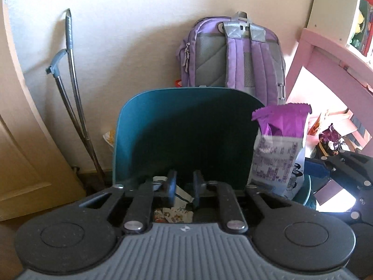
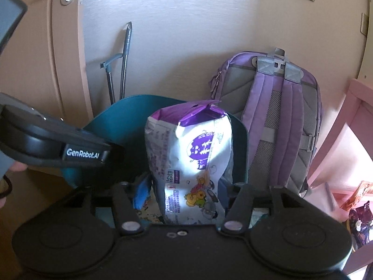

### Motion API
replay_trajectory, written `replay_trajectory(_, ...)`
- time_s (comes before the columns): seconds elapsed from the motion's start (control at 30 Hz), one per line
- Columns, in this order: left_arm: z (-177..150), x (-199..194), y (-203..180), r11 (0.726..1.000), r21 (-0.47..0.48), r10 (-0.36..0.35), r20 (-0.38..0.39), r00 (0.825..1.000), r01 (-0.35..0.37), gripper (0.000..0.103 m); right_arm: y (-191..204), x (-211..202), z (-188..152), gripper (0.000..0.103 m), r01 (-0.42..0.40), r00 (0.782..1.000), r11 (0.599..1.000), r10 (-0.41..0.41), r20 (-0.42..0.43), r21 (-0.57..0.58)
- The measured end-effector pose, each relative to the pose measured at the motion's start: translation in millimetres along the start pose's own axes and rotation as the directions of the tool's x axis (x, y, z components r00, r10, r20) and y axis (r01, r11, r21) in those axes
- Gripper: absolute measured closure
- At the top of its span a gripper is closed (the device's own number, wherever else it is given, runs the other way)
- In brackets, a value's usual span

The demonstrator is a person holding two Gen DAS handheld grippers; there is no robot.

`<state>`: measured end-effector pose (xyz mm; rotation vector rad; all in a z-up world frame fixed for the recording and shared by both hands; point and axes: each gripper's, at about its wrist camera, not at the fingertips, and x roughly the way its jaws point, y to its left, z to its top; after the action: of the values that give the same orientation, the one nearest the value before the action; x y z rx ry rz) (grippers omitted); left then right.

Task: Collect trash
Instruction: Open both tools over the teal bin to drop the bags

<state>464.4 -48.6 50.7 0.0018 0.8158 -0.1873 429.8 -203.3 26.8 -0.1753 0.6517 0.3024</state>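
A teal bin stands by the wall with its lid (image 1: pixel 186 128) raised upright. My left gripper (image 1: pixel 185 186) hovers over the bin's mouth, its fingers a narrow gap apart. A white scrap (image 1: pixel 183 194) shows in that gap, and I cannot tell whether it is gripped. Patterned wrappers (image 1: pixel 172 214) lie inside the bin below. My right gripper (image 2: pixel 183 191) is shut on a white and purple snack bag (image 2: pixel 191 163), held upright in front of the lid (image 2: pixel 116 116). The same bag (image 1: pixel 277 154) appears at the right of the left wrist view.
A purple backpack (image 1: pixel 233 56) leans on the wall behind the bin. Metal cleaning-tool handles (image 1: pixel 70 70) stand to the left, beside a door (image 2: pixel 35 58). Pink furniture (image 1: pixel 326 53) is at the right, with a dark purple wrapper (image 2: pixel 359 224) on the floor under it.
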Motion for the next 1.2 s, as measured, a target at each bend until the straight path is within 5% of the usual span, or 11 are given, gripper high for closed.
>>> replay_trajectory(0.07,-2,-6,0,1.000,0.001,0.000,0.014,1.000,0.000,0.069,2,-6,-1,0.045,0.001,1.000,1.000,-0.001,0.009,-0.002)
replay_trajectory(0.13,-4,-13,0,1.000,-0.004,0.009,0.025,1.000,-0.009,0.040,4,-8,-1,0.044,0.007,1.000,1.000,-0.007,0.005,-0.021)
replay_trajectory(0.2,-7,-22,0,1.000,-0.009,0.013,0.059,0.998,-0.012,0.029,6,-10,0,0.044,0.024,1.000,0.999,-0.024,-0.002,-0.039)
replay_trajectory(0.4,-11,-42,2,1.000,-0.014,0.021,0.070,0.997,-0.020,0.029,3,-13,11,0.042,0.025,1.000,1.000,-0.025,-0.008,-0.011)
replay_trajectory(0.57,-17,-63,14,0.998,-0.054,0.023,0.108,0.994,-0.017,0.024,-4,9,26,0.041,-0.076,0.983,0.996,0.082,-0.166,0.042)
replay_trajectory(0.67,-20,-70,21,0.998,-0.049,0.043,0.120,0.992,-0.037,0.024,2,21,24,0.041,-0.049,0.971,0.998,0.054,-0.232,0.027)
replay_trajectory(0.93,-30,-80,41,0.994,-0.104,0.041,0.129,0.991,-0.028,0.023,-1,6,29,0.040,-0.078,0.982,0.993,0.093,-0.167,0.090)
replay_trajectory(1.0,-32,-85,43,0.994,-0.107,0.035,0.134,0.990,-0.021,0.023,-7,12,37,0.039,-0.082,0.970,0.986,0.112,-0.216,0.144)
replay_trajectory(1.13,-35,-90,45,0.996,-0.092,0.028,0.152,0.988,-0.014,0.023,-20,35,46,0.039,-0.120,0.911,0.951,0.220,-0.348,0.286)
replay_trajectory(1.2,-37,-91,45,0.997,-0.078,0.030,0.158,0.987,-0.017,0.023,-17,39,49,0.039,-0.139,0.911,0.952,0.231,-0.342,0.273)
